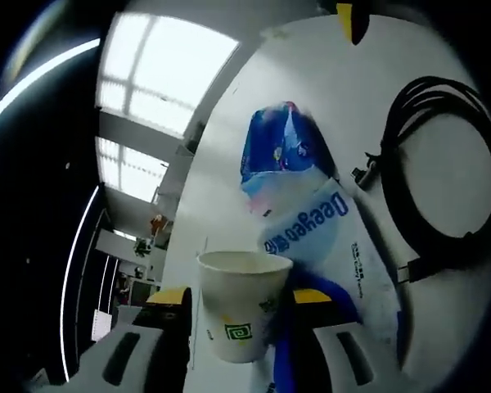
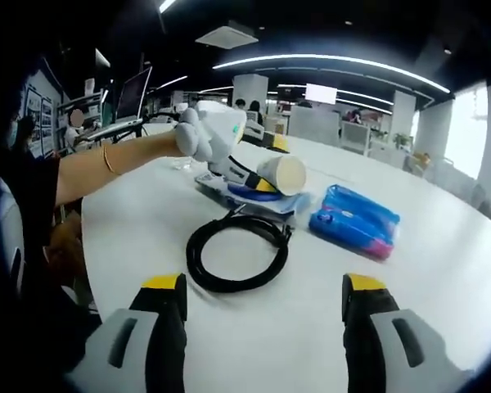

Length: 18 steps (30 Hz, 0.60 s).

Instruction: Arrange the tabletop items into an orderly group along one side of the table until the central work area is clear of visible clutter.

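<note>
A white paper cup (image 1: 241, 315) with a green mark sits between the jaws of my left gripper (image 1: 239, 299), which is shut on it. In the right gripper view, a gloved hand holds that left gripper (image 2: 258, 182) with the cup (image 2: 283, 173) tipped sideways, just above a flat white and blue packet (image 2: 250, 196). The same packet (image 1: 311, 225) lies right behind the cup. A blue pouch (image 2: 356, 219) (image 1: 282, 147) lies beside it. Nearer me is a coiled black cable (image 2: 233, 254) (image 1: 442, 172). My right gripper (image 2: 263, 299) stands open over bare table.
The round white table (image 2: 442, 278) curves away at left and right. A person's bare forearm (image 2: 98, 168) with a bracelet reaches in from the left. Desks, monitors and people stand far behind. The right gripper's yellow tip (image 1: 350, 15) shows at the top of the left gripper view.
</note>
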Each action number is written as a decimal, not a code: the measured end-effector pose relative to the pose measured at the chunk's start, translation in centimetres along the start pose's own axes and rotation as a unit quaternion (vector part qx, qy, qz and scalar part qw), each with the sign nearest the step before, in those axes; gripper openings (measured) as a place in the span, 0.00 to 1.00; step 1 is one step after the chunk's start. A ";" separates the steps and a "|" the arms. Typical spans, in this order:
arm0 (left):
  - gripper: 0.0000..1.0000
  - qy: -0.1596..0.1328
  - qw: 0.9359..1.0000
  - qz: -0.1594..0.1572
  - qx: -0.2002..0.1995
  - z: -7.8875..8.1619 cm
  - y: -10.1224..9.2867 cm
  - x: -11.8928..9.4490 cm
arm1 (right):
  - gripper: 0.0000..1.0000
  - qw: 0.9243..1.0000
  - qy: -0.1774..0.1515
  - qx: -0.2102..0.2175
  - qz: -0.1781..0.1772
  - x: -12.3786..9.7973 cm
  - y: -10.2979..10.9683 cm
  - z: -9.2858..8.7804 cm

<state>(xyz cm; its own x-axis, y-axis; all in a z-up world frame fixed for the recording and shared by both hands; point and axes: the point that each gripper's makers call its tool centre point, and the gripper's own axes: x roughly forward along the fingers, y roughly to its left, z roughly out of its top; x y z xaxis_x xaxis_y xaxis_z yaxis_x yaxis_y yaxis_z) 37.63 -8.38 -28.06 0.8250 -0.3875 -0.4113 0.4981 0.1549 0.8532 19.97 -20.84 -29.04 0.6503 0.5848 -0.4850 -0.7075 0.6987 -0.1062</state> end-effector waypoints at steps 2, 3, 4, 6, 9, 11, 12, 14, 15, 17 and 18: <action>0.40 0.000 1.000 -0.002 -0.001 0.0 -0.2 0.1 | 0.74 1.000 0.004 0.000 0.000 0.0 0.1 -0.2; 0.38 0.000 1.000 -0.005 0.001 0.0 -0.3 0.1 | 0.74 1.000 0.007 -0.001 0.001 0.0 0.1 -0.3; 0.38 -0.001 1.000 -0.005 0.003 0.0 -0.3 0.1 | 0.74 1.000 0.008 -0.002 0.001 -0.1 0.1 -0.3; 0.38 0.000 1.000 -0.004 0.000 0.0 -0.3 0.2 | 0.74 1.000 0.009 -0.002 0.002 -0.1 0.2 -0.4; 0.38 -0.007 1.000 -0.005 -0.019 0.1 -0.3 0.2 | 0.74 1.000 0.013 0.000 0.000 -0.2 0.1 -0.5; 0.37 -0.008 1.000 -0.002 -0.022 0.0 -0.2 0.3 | 0.73 1.000 0.014 -0.003 -0.004 -0.2 -0.1 -0.6; 0.37 -0.009 1.000 -0.001 -0.023 0.0 -0.2 0.3 | 0.73 1.000 0.014 -0.003 -0.005 -0.3 -0.1 -0.7; 0.37 -0.012 1.000 0.002 -0.021 0.0 -0.2 0.4 | 0.73 1.000 0.013 0.000 -0.004 -0.3 -0.1 -0.7; 0.37 -0.012 1.000 0.003 -0.025 -0.1 -0.2 0.4 | 0.73 1.000 0.013 0.000 -0.002 -0.3 -0.1 -0.7; 0.37 -0.008 1.000 0.009 -0.026 -0.3 0.0 0.5 | 0.73 1.000 0.014 0.000 -0.001 -0.3 -0.1 -0.8; 0.36 -0.006 1.000 0.010 -0.025 -0.3 0.0 0.6 | 0.73 1.000 0.014 0.000 -0.003 -0.4 -0.1 -0.9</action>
<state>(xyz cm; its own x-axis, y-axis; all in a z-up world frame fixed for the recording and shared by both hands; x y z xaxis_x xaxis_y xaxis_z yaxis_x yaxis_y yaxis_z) 38.17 -8.30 -28.38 0.8318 -0.3951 -0.3899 0.4945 0.2082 0.8439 19.59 -21.50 -29.60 0.6459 0.5694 -0.5085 -0.7043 0.7014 -0.1092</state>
